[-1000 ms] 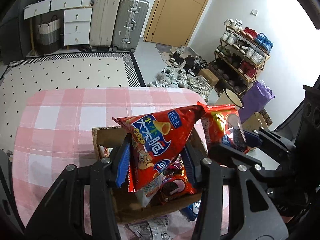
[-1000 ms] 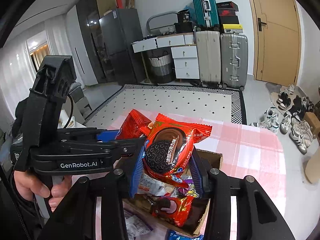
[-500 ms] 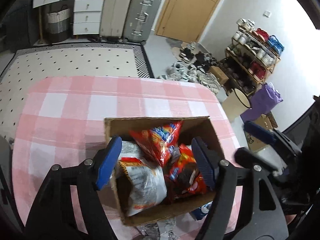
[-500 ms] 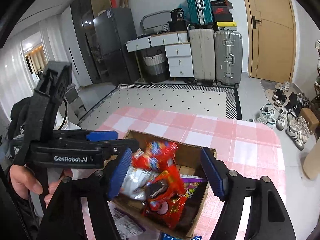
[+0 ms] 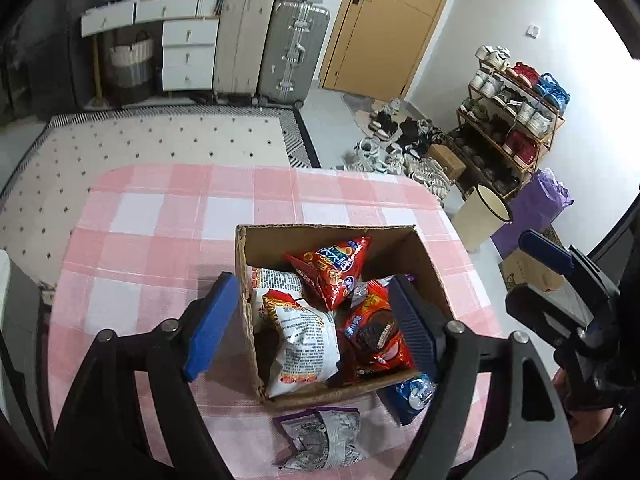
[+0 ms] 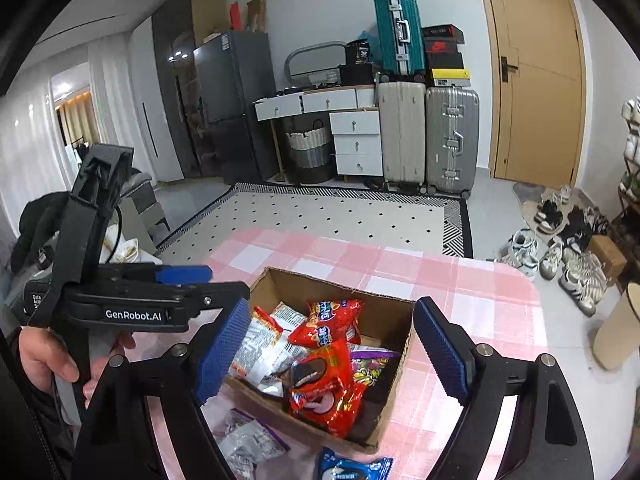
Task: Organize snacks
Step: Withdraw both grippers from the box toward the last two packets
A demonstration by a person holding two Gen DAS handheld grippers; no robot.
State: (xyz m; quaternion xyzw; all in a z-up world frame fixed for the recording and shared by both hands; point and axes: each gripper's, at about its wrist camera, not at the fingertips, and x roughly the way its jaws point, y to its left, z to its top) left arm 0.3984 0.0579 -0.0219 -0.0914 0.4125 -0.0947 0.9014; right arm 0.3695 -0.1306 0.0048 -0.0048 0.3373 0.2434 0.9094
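Both grippers, left (image 5: pixel 316 322) and right (image 6: pixel 340 354), have just been opening, empty, above the box (image 5: pixel 430 276); next, lower squarely onto the loose purple packet (image 5: pixel 320 436).

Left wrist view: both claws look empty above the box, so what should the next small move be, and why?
Probably lower the left claw toward the silver-and-purple packet lying on the tablecloth just outside the cardboard box. Both claws have just been opening and hold nothing, the red packs already lie inside the box, and this packet and a blue packet are still outside it.
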